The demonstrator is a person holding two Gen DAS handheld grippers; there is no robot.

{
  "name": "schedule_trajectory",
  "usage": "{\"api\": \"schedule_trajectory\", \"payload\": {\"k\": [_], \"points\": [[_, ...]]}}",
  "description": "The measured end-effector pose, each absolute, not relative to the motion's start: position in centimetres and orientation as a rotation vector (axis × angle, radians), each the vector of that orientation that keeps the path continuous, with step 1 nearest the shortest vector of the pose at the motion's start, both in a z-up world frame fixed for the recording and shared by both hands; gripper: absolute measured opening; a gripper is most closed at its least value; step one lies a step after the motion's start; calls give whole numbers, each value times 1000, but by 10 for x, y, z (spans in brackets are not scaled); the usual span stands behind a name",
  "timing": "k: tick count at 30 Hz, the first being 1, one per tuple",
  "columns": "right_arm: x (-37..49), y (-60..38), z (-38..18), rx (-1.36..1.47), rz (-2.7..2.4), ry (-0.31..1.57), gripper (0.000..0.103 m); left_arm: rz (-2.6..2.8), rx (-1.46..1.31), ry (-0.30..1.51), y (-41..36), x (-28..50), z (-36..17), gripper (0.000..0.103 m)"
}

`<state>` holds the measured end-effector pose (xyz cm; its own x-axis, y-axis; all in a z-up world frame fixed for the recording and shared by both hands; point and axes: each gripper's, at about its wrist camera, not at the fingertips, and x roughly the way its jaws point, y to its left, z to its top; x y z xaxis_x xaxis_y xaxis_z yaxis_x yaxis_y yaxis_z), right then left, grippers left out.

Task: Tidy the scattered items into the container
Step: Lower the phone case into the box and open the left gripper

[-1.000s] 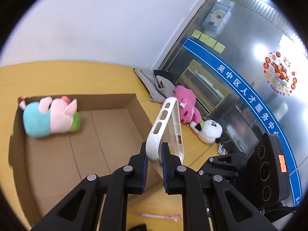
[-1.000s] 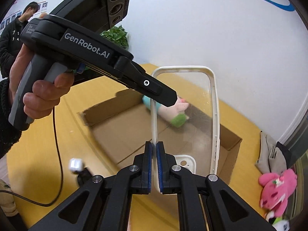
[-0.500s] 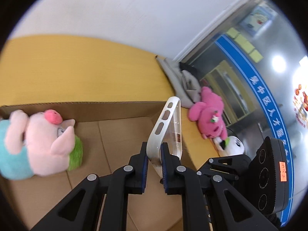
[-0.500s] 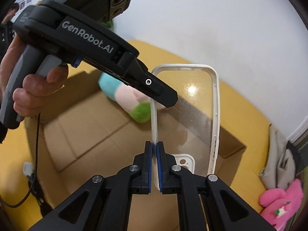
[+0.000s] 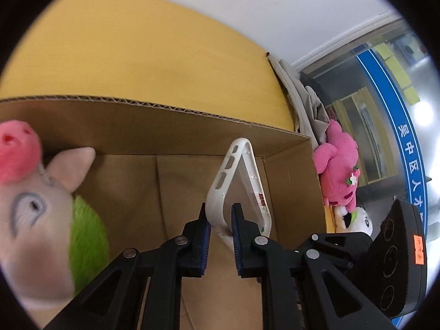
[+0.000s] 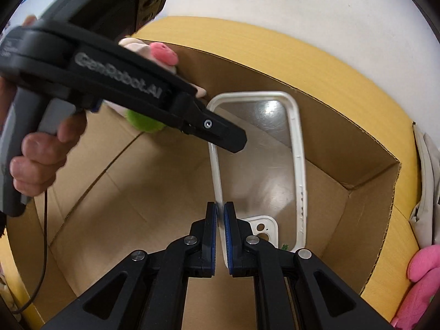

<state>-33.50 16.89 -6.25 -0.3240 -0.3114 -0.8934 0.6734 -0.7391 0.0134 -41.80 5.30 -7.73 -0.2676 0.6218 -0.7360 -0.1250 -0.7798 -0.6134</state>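
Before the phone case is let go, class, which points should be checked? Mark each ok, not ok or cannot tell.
1. Phone case is over the open cardboard box: ok.
2. Right gripper has its fingers shut on the case's long rim: ok.
3. Left gripper has its fingers on the case's end: ok.
4. Box floor seen through the case is bare cardboard: ok.
5. Pig plush lies off to one side, apart from the case: ok.
6. Case is low enough for a gentle drop: cannot tell.
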Motion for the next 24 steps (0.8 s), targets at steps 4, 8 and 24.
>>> {"api": "schedule_trajectory", "payload": {"k": [4, 8, 24], "points": [[-340, 168, -66, 1343, -2089, 495, 6, 2098, -1539, -605, 54, -421, -88, 17], [-343, 165, -69, 1381, -2083, 510, 6, 2110, -1547, -580, 56, -423, -92, 20], [-335, 166, -63, 1401, -2093, 541, 16, 2168, -1533, -492, 63, -418, -83, 35]]}}
